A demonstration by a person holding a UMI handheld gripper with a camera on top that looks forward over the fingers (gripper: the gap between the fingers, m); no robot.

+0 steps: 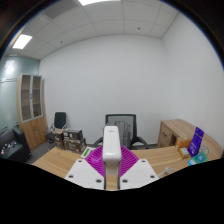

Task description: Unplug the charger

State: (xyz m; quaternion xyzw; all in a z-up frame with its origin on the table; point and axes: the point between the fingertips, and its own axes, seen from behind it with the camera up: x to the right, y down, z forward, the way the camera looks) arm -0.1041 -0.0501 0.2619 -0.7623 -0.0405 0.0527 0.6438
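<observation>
Fingers [112, 178] pinch white charger [111, 150] from both sides, pads [95, 160] pressed on it. Charger upright between them, long axis vertical, above desk [60, 160]. No socket visible; judged already lifted clear.

Smooth white plastic charger [111, 146] against matt light wood desk [60, 160] and wooden cabinet [35, 128].

One white block-shaped charger [111, 152], one two-finger gripper [111, 168] with two purple pads [96, 160], two black office chairs [121, 128], one wooden desk [62, 160], one blue bottle [197, 157].
</observation>
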